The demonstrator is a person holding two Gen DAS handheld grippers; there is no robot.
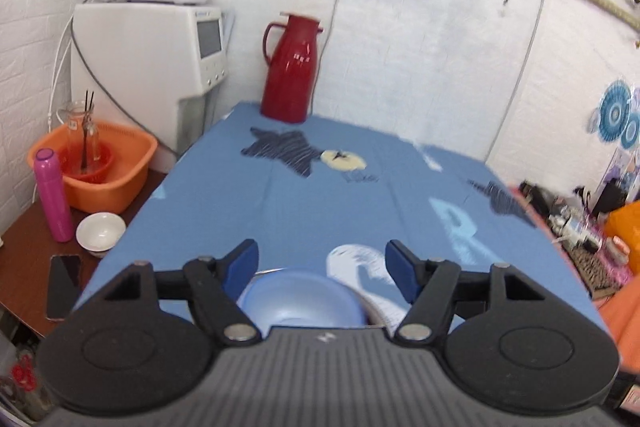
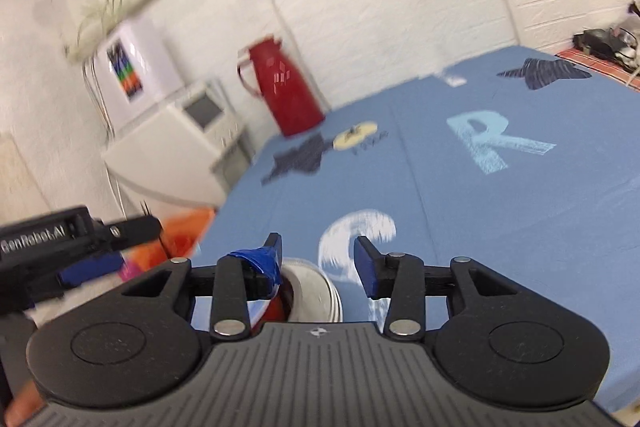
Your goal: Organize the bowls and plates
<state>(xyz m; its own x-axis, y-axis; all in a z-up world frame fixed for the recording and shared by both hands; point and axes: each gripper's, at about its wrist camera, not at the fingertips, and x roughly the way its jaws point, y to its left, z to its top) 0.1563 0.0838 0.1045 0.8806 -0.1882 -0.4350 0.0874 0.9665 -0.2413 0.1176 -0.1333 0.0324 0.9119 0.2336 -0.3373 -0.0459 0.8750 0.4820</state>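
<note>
A: Item one, left gripper [image 1: 322, 263]. Condition?
B: Jaws spread wide, nothing between them. Blue pads on both fingers.

A: Item two, the blue bowl [image 1: 302, 301]?
B: Below and between the left fingers, close to the gripper body, upright on the blue tablecloth [image 1: 340, 195]. Whether the left finger touches its rim, I cannot tell. A thin pale rim shows just behind it.

A: Item three, right gripper [image 2: 318, 259]?
B: Jaws partly open, holding nothing. Its left finger is wrapped in blue tape.

A: What lies at those fingers?
B: A white bowl [image 2: 316, 293], under the gap, nearer the left finger. Something red sits against it beneath that finger; too blurred to name. The left gripper's arm crosses well out to the left of the right fingers.

A: Other stock, left wrist view?
B: Far ahead of the fingers, a red jug [image 1: 291, 69] at the cloth's back edge by the wall. Off to the left of the left finger, on a brown side table [image 1: 24, 267]: a small white bowl [image 1: 101, 233], a pink bottle [image 1: 54, 195], an orange basin [image 1: 100, 167] with a glass jar inside, a dark phone [image 1: 64, 285]. Behind these, a white appliance [image 1: 160, 47].
</note>
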